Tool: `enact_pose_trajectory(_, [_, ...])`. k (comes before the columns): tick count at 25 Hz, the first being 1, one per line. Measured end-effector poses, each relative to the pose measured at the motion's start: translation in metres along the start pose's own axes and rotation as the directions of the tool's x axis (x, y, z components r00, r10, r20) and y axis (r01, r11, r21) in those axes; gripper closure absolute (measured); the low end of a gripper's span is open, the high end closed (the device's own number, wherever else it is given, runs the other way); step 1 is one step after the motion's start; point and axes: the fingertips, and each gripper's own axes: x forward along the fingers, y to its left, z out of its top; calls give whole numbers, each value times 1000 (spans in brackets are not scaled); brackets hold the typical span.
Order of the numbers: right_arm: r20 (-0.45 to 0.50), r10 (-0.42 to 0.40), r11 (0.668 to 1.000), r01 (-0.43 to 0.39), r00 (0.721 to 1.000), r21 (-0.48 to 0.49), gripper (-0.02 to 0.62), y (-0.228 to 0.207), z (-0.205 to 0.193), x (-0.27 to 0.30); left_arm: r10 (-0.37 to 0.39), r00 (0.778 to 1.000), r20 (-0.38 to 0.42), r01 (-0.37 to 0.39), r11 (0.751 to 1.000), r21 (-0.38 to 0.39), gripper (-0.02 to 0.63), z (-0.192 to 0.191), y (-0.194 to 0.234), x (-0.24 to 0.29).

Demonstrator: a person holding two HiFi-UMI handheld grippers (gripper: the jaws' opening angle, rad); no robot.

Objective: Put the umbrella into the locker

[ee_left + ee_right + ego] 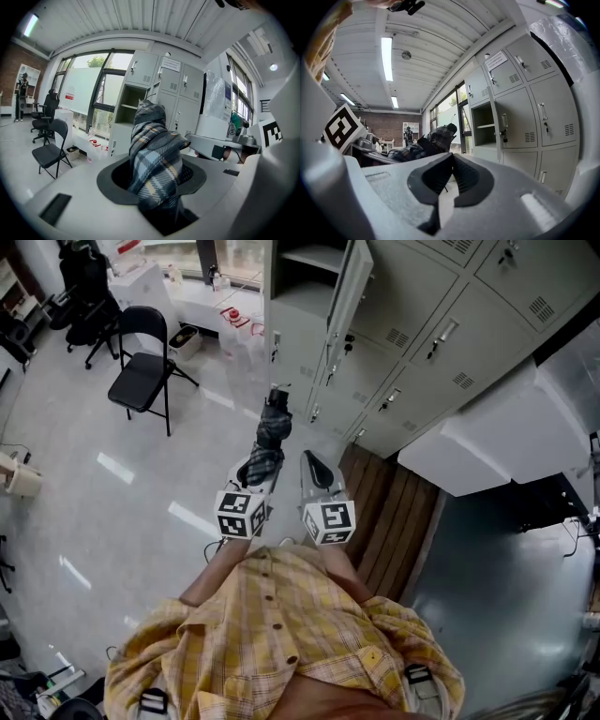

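Plaid umbrella [154, 154] tight in left hand-held gripper [255, 468]; right hand-held gripper [451, 164] closed, empty.

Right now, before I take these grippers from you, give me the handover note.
Left gripper: shut on the folded plaid umbrella, which sticks out forward past the jaws.
Right gripper: shut, empty, beside the left one.
Locker: one compartment stands open with its door swung out, ahead of both grippers. The umbrella is not yet inside.
Done: umbrella in hand, door open.
Left: carry the umbrella to the open compartment, set it in, release.
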Motion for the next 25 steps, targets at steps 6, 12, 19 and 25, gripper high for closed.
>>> enact_pose_trajectory(6, [8,36,999,-36,999,5,598,-13,-7,-5,32,999,-9,-32,999,1,434,-7,-15,4])
enact_pose_trajectory(12, [10,51,998,-51,999,26,598,-27,-7,-10,67,998,-14,-67,998,-16,434,-9,-21,12])
enact_pose_trajectory(19, [4,52,998,-52,999,45,598,-35,-12,-11,72,997,-7,-72,997,-17,434,2,-23,21])
enact_pose_trajectory(25, [21,46,998,-47,999,42,598,-47,-2,2,74,997,-3,-74,997,-34,433,7,-17,36])
